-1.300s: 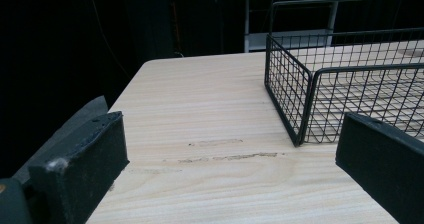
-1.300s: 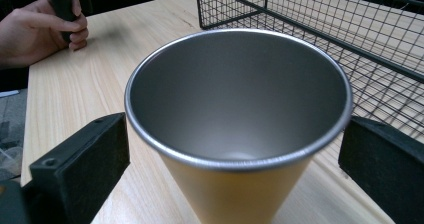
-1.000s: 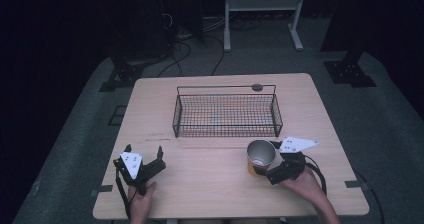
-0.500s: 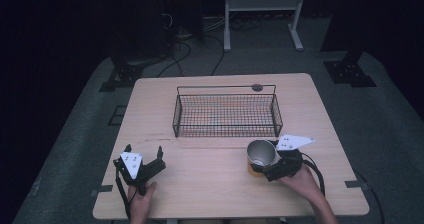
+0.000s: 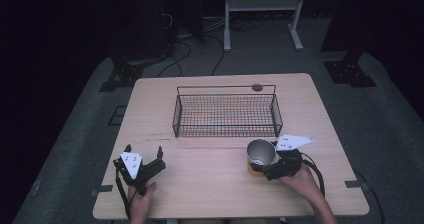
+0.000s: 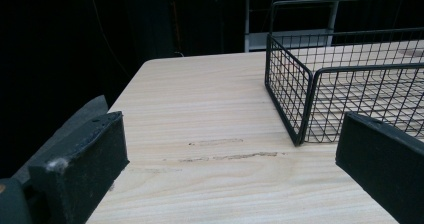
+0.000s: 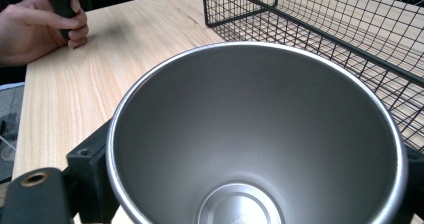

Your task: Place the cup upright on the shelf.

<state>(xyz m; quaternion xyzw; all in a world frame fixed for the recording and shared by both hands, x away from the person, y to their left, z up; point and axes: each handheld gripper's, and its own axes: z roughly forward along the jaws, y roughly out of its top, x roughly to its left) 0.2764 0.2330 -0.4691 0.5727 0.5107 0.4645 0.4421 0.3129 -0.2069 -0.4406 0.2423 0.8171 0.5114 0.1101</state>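
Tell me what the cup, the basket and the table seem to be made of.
Cup: looks like metal, probably stainless steel, with a brushed grey inside and a bright rolled rim; a yellowish band shows near its base in the high view.
Basket: thin wire mesh on a thicker wire frame, black, apparently coated or painted.
Table: pale wood or wood-look laminate, matte, with visible grain lines.

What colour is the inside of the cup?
Plain silver-grey metal; the cup shows best in the right gripper view.
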